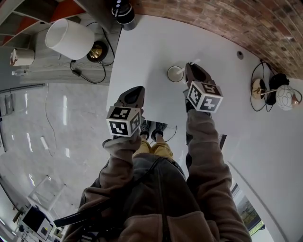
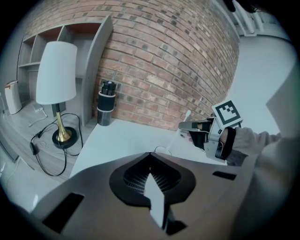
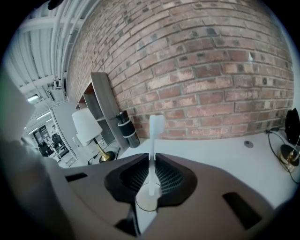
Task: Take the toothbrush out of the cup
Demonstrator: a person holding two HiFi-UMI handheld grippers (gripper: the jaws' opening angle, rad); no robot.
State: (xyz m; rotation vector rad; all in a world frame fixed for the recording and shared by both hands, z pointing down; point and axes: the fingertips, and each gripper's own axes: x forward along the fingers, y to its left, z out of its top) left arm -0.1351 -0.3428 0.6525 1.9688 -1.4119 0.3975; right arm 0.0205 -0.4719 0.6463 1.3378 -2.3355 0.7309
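Note:
A small white cup (image 1: 174, 73) stands on the white table (image 1: 142, 52). A white toothbrush (image 1: 188, 66) leans out of it toward the brick wall. My right gripper (image 1: 189, 67) is at the cup's right side, shut on the brush's handle. In the right gripper view the toothbrush (image 3: 153, 140) stands upright between the closed jaws of my right gripper (image 3: 152, 159), with the cup (image 3: 149, 200) below. My left gripper (image 1: 137, 90) hangs shut and holds nothing near the table's left front edge. Looking along my left gripper (image 2: 150, 157), the toothbrush (image 2: 180, 131) slants up into the right jaws.
A white-shaded lamp (image 1: 70, 38) with a brass base and cable sits on the floor left of the table. A black cylinder (image 1: 124, 12) stands at the far table corner. A round lamp and cables (image 1: 279, 94) lie at the right. The brick wall (image 1: 227, 19) runs behind.

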